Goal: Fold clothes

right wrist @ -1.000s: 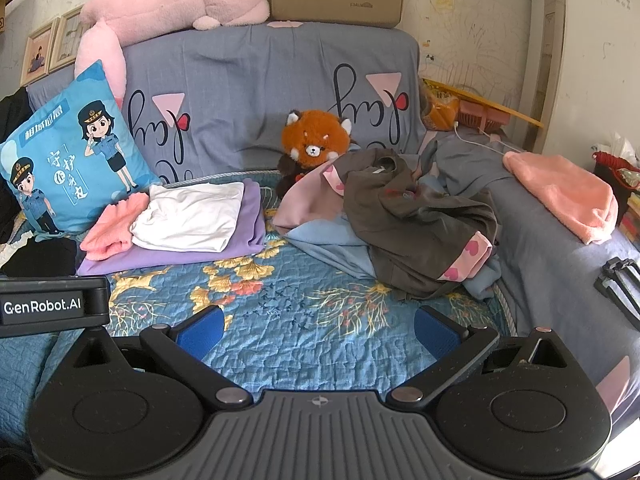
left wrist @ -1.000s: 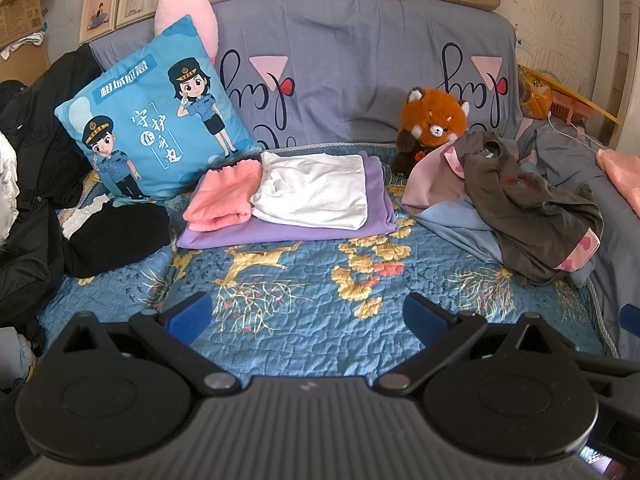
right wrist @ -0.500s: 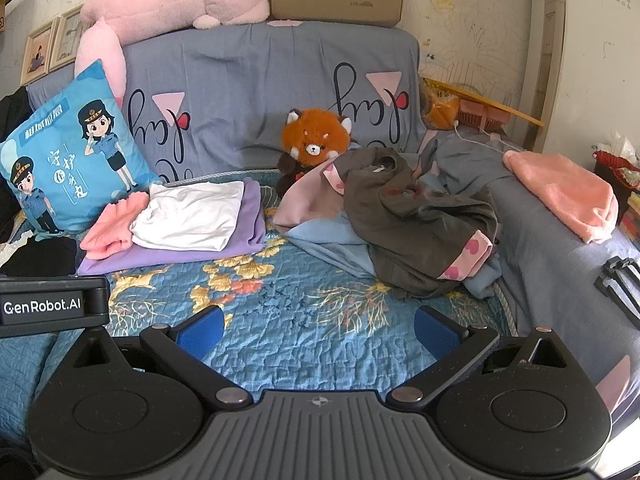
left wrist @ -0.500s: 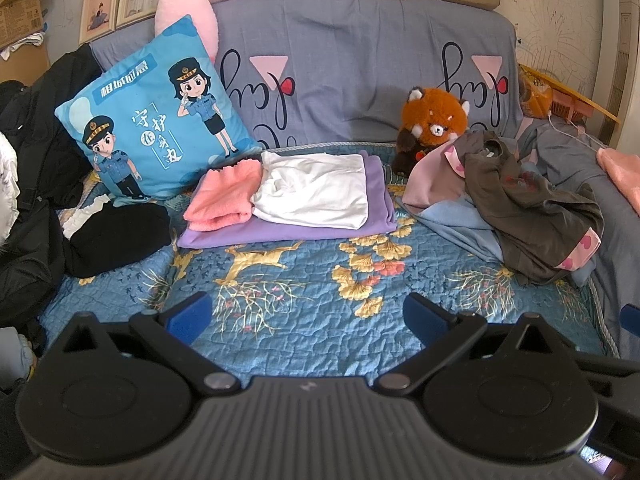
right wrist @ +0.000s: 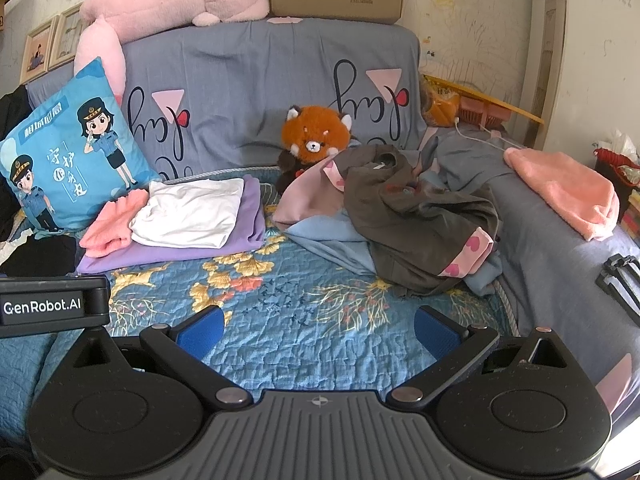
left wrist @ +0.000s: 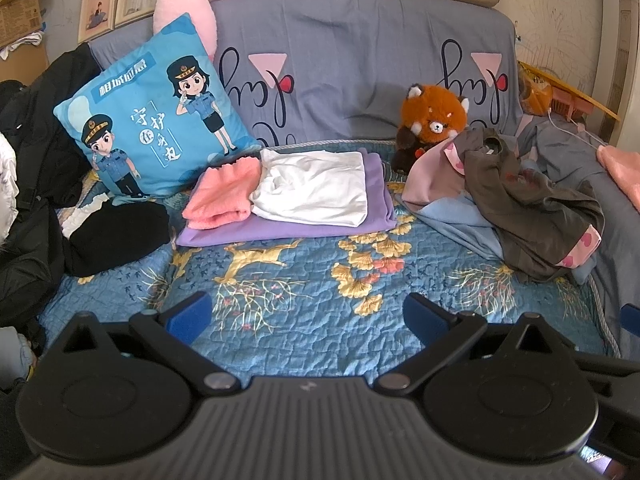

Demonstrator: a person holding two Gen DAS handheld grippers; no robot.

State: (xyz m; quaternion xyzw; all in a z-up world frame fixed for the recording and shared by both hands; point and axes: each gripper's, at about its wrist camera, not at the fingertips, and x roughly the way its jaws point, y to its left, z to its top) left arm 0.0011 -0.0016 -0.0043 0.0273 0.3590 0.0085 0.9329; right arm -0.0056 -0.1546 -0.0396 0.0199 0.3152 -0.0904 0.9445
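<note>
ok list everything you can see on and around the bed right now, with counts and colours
folded clothes: three, purple under white and coral pink, on the quilt by the cushion
unfolded heap: several garments, brown, pale pink, light blue, right of the stack
quilt: one, blue with gold print, covering the bed
cushion: one, blue with cartoon officers, back left
red panda plush: one, orange, behind the heap
pink plush: one, pink, on top of the grey backrest cover
coral towel: one, on the grey fabric at right
black clothing: pile, at left
picture frames: two, on the wall
left gripper: one, black with blue pads, open, empty
right gripper: one, same, open, empty
</note>
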